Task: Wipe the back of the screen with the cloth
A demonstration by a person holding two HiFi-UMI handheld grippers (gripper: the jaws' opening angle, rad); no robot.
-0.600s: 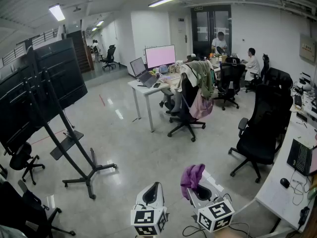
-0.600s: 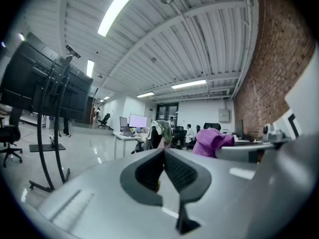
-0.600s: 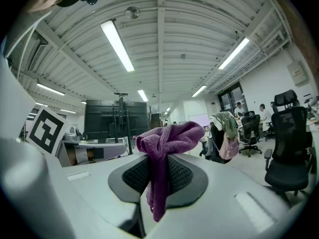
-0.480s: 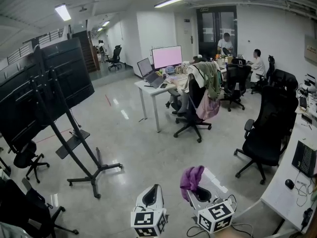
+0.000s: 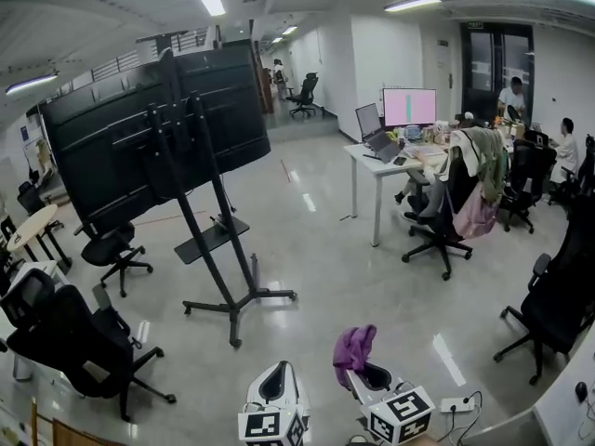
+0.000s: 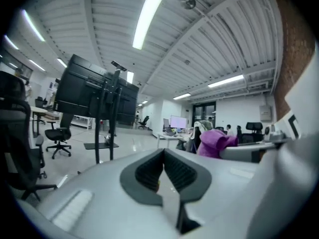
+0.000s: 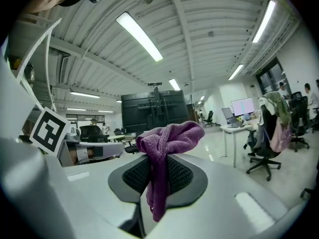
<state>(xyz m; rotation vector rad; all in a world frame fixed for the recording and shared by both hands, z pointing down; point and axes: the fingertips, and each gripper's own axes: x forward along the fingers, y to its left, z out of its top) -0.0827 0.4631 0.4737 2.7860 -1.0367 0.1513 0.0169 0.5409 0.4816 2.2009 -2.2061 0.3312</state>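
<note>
Purple cloth [image 7: 169, 136]; black screen [image 5: 112, 147] back; white left gripper [image 6: 163, 166], right gripper [image 7: 158, 176]; black-white square markers [image 5: 268, 427]

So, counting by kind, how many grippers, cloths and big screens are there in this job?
Grippers: 2, the left gripper and the right gripper
Purple cloth: 1, pinched in the right gripper
Big black screen: 1, seen from its back
Total: 4

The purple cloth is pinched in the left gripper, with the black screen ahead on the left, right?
Not the left: the purple cloth is pinched in the right gripper, as the right gripper view shows. The left gripper is shut, empty. The black screen is ahead on the left.
</note>
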